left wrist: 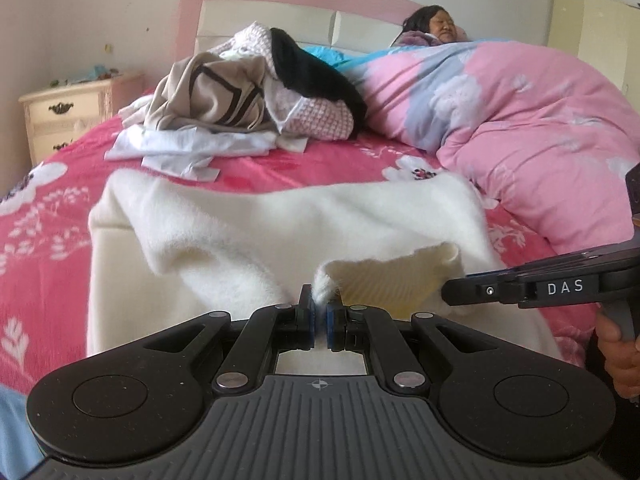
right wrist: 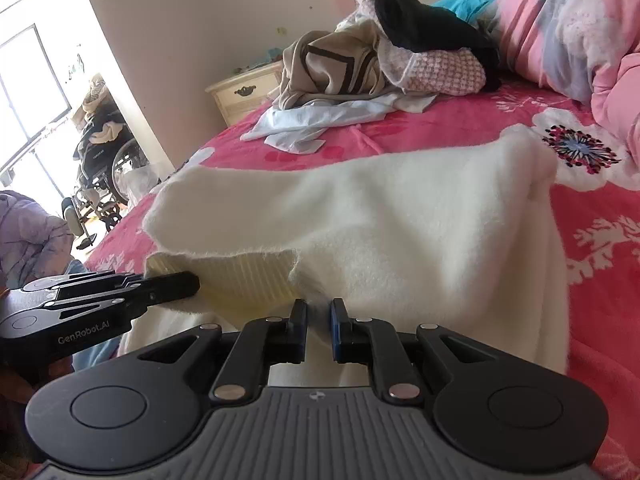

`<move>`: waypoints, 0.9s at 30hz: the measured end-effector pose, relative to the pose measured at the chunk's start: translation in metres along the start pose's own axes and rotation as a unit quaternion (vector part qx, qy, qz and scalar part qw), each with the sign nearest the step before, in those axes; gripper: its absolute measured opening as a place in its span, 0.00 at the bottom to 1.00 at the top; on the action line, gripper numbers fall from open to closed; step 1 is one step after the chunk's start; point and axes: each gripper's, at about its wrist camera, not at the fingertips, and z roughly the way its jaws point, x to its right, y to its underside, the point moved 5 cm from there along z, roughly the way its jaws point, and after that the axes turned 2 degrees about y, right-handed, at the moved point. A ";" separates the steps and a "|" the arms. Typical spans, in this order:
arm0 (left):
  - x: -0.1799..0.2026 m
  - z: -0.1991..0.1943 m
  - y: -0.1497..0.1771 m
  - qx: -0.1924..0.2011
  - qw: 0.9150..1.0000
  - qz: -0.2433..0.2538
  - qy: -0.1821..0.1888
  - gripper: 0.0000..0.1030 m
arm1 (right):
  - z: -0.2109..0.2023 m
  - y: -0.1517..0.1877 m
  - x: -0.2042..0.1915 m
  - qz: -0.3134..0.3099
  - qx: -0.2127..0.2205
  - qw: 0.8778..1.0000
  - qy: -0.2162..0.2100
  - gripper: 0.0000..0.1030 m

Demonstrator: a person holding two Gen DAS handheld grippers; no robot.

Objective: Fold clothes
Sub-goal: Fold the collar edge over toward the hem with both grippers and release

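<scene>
- Both our claws, left claw [left wrist: 320, 308] and right claw [right wrist: 318, 312], are clamped side by side on the near hem of the white sweater [left wrist: 280, 220].
- Its body runs away from us across the bed [left wrist: 48, 208] toward the headboard.

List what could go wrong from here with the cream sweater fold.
1. The left gripper pinches only a thin tuft of the fluffy cream knitted sweater's ribbed edge, so it may slip free.
2. The right gripper holds the same edge close beside it, so the fold may bunch unevenly.
3. The loose pile of unfolded clothes lies just beyond, so the sweater could catch it.
</scene>
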 end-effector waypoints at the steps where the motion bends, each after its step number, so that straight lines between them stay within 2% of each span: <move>1: 0.000 -0.002 0.002 -0.002 1.000 -0.002 0.002 0.03 | 0.000 0.003 0.000 0.001 -0.003 1.000 0.002 0.13; 7: 0.006 -0.003 0.020 -0.019 0.999 0.027 -0.006 0.03 | 0.004 0.019 0.000 -0.001 -0.023 1.000 0.008 0.13; 14: 0.003 -0.002 0.034 -0.037 0.999 0.023 -0.010 0.05 | 0.004 0.026 -0.004 -0.014 -0.047 0.999 0.009 0.17; 18: 0.002 -0.006 0.046 -0.072 0.997 0.003 -0.003 0.21 | 0.000 0.034 -0.007 -0.017 -0.070 0.997 0.008 0.23; 19: 0.002 -0.009 0.050 -0.079 0.997 -0.002 0.001 0.25 | 0.000 0.038 -0.006 -0.008 -0.088 0.996 0.000 0.23; 24: -0.006 -0.028 0.070 -0.113 0.992 -0.058 0.013 0.32 | -0.004 0.059 0.001 0.056 -0.169 0.984 -0.028 0.24; 27: -0.018 -0.038 0.075 -0.116 0.987 -0.110 0.010 0.34 | -0.016 0.055 0.014 0.115 -0.165 0.979 -0.042 0.27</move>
